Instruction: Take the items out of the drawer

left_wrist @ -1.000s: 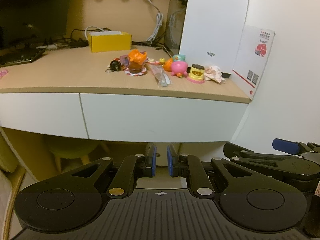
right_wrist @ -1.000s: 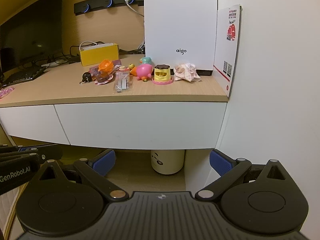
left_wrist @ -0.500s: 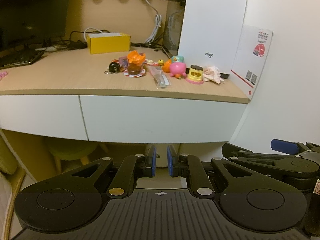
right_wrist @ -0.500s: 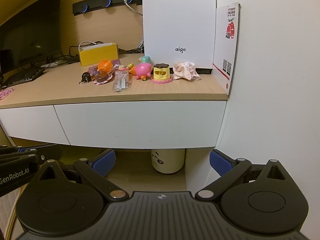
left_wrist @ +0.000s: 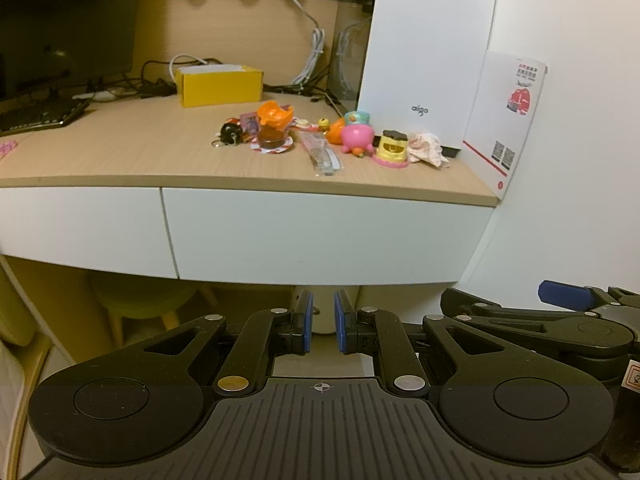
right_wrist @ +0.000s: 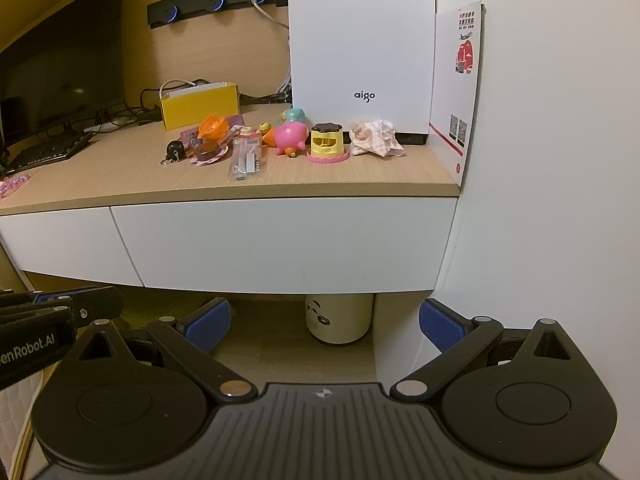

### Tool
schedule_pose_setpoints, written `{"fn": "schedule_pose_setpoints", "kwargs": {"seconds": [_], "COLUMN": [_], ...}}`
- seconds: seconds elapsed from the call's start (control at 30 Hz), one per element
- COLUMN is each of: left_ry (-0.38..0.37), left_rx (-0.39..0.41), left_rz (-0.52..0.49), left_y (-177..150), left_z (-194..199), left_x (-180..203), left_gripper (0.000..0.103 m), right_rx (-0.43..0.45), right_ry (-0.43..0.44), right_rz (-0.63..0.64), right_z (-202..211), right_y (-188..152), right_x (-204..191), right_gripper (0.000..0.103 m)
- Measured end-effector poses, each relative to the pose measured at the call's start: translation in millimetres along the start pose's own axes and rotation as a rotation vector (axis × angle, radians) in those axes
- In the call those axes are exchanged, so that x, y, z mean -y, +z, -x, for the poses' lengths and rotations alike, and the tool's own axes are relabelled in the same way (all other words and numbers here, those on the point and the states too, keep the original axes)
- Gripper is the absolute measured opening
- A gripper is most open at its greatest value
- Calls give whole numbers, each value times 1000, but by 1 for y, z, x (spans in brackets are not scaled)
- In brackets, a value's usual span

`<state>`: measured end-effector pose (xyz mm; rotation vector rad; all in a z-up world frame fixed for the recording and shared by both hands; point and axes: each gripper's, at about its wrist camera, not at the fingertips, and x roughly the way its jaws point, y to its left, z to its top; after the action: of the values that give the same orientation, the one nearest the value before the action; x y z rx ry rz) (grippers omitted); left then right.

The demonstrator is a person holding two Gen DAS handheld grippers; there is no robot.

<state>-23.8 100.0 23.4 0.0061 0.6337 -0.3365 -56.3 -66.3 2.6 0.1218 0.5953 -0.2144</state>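
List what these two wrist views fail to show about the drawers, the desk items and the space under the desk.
- Drawer contents: both views, hidden behind the shut white front.
- Drawer handle: none visible in either view.
- Clear packet: contents too small to identify.
- Cream canister under the desk: top hidden by the drawer's lower edge in the right wrist view.
- Pink beads: cut off by the left edge of the right wrist view.

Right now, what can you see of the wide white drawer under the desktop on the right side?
The drawer shows only a plain, flat white front, smooth and matte, with no handle, knob or keyhole in view. It is fully shut, flush with the narrower white front to its left, a thin seam between them. It sits directly under the wooden desktop, its right end against the white wall. Nothing touches its face; both grippers are lower and short of it.
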Motion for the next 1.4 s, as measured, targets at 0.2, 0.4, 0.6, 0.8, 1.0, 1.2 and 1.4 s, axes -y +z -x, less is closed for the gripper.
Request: {"fn": "schedule_pose_setpoints", "kwargs": {"seconds": [0.2,0.4,0.6,0.8,1.0,1.2,1.4], "left_ry": [0,-1,-3,-6,20,-24,-45], "left_rx": [0,1,0,-2,-5,-2,2], "left_rz": [2,1,0,-1,10,-6,-51], "left_y": [0,0,-1,0,-1,-2,-4], "left_z": [1,1,1,1,1,-1,-9], "left_x": [0,0,1,2,1,4,4], "left_gripper": [14,14,14,14,14,14,14], "right_rx": [0,0,0,-2,-3,-8,-14], "right_ry": [0,-2,0,0,-1,-2,16], "right_rz": [0,-1,-1,-1,0,-5,12], "right_z": [0,0,1,1,0,-1,-2], "right_y": [0,0,-2,-2,-4,-7,-9], "right_x": [0,-1,-1,-1,-1,1,-2], "right_gripper": [101,101,101,101,101,101,101]}}
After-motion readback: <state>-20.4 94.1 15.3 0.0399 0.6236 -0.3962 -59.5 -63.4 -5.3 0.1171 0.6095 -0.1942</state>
